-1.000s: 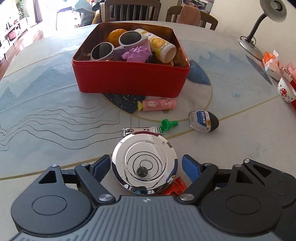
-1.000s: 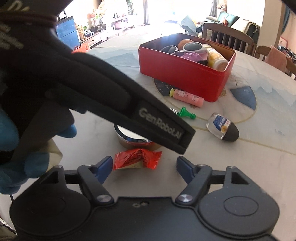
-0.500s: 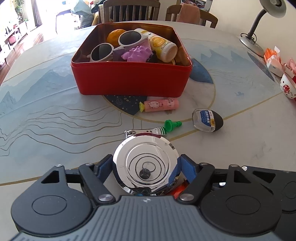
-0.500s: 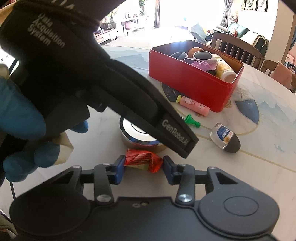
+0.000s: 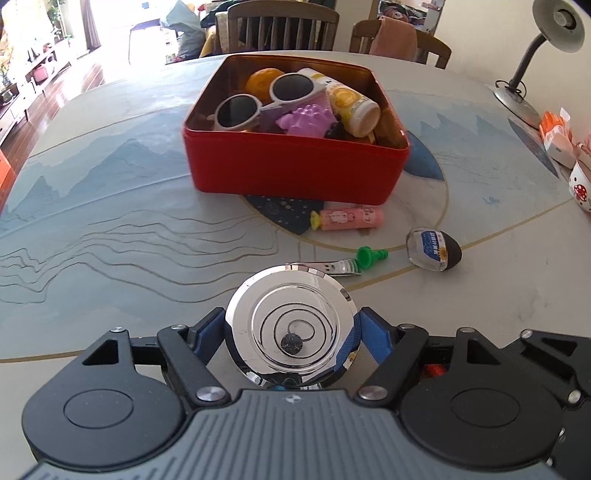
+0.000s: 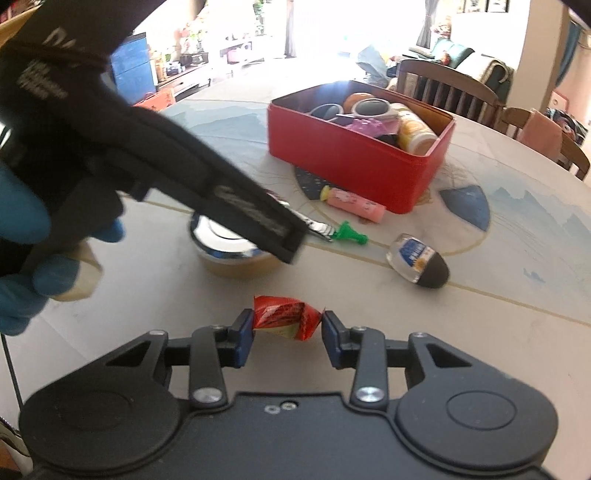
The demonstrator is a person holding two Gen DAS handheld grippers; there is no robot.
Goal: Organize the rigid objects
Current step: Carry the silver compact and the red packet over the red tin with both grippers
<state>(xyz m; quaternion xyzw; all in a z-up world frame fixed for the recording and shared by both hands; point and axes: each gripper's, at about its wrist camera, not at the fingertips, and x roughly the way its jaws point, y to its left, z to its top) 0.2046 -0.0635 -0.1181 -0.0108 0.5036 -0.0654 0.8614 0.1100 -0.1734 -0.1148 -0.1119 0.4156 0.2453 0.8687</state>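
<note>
A red tin box holds white sunglasses, a purple toy, an orange and a bottle; it also shows in the right wrist view. My left gripper is shut on a round chrome-lidded jar, seen too in the right wrist view. My right gripper is shut on a red candy wrapper and holds it above the table. A pink tube, a nail clipper, a green peg and a clear bottle with a black cap lie in front of the box.
A desk lamp and small packets stand at the right table edge. Chairs stand behind the table. The left hand device and blue glove fill the left of the right wrist view.
Both grippers closed: the left on the chrome-lidded jar, the right on the red wrapper. The right gripper has lifted the wrapper off the table.
</note>
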